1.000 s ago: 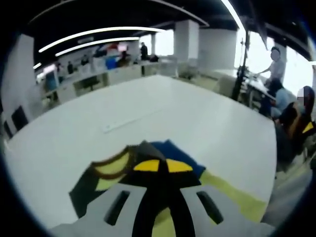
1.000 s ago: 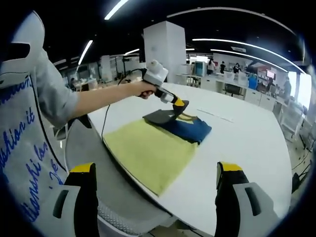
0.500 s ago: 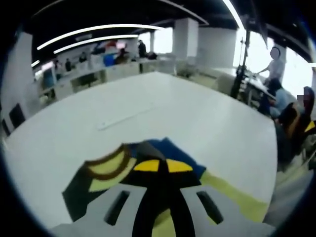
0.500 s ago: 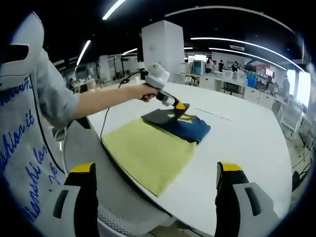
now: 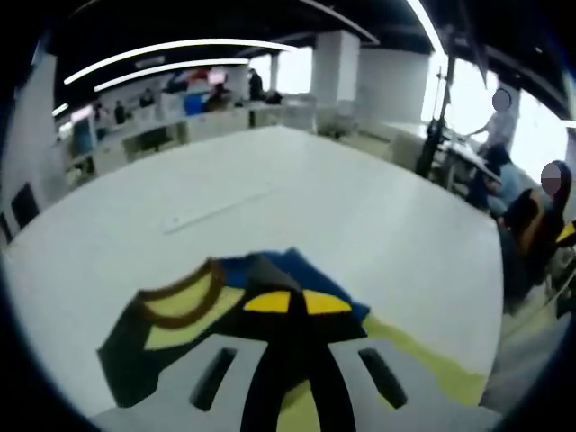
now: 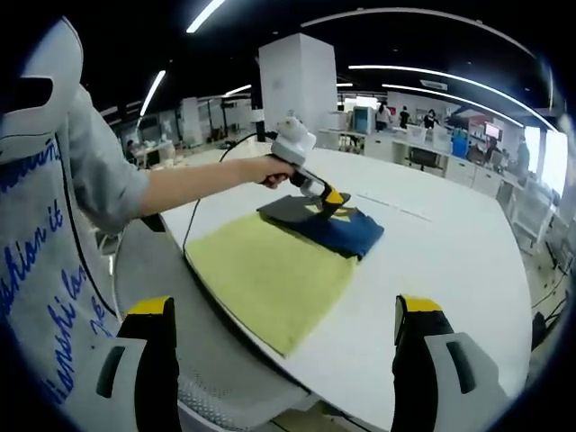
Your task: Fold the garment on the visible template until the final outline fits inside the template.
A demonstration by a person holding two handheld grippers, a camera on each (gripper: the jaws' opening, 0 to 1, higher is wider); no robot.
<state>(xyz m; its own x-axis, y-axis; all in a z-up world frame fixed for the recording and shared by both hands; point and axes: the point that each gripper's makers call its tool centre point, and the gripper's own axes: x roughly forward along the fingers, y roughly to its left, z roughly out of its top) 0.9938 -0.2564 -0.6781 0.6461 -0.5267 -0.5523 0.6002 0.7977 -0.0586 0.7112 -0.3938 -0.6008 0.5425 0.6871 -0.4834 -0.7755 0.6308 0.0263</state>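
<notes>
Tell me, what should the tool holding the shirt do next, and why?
Probably carry the pinched flap across onto the rest. The left tool is shut on the shirt, lifting its collar end, while the shirt sits at the far edge of the yellow template.

Garment point(image 6: 328, 227): one, dark with blue, partly folded.
Template point(image 6: 270, 274): one, yellow-green sheet.
Table point(image 6: 450, 261): one, white.
Grippers: two, left gripper point(image 6: 333, 197), right gripper point(image 6: 281, 315).
Fingers point(image 6: 151, 346): two per gripper.
White strip point(image 5: 216, 211): one.
</notes>
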